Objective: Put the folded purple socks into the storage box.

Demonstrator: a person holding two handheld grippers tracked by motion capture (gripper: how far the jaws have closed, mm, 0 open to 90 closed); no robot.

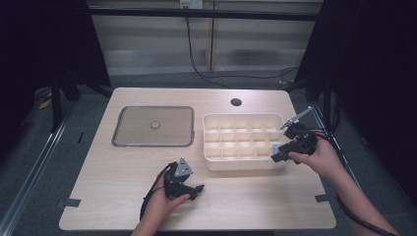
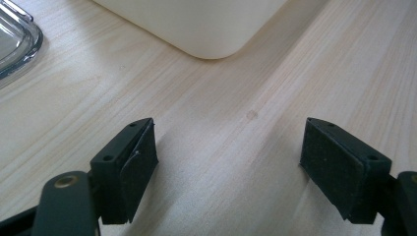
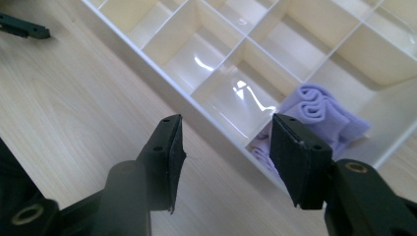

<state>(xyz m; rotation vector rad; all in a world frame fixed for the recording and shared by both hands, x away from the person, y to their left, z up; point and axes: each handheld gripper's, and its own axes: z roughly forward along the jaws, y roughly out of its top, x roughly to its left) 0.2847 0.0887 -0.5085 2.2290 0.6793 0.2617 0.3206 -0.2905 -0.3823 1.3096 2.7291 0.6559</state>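
Observation:
A cream box [image 1: 243, 140] split into several small compartments stands right of the table's middle. A rolled lilac cloth [image 3: 319, 118] lies in its near right corner compartment, seen as a small lilac patch [image 1: 275, 147] in the high view. My right gripper [image 3: 228, 157] hovers over that corner's near wall, jaws open with nothing between them; the high view shows it [image 1: 279, 156] at the box's right end. My left gripper [image 1: 196, 189] rests low over the bare wood in front of the box, open and empty [image 2: 228, 167].
A shallow clear tray [image 1: 152, 126] with a small round piece [image 1: 155, 125] at its centre lies left of the box. The table has a cable hole [image 1: 236, 102] near the far edge. The box's rounded corner [image 2: 196, 24] is just ahead of the left jaws.

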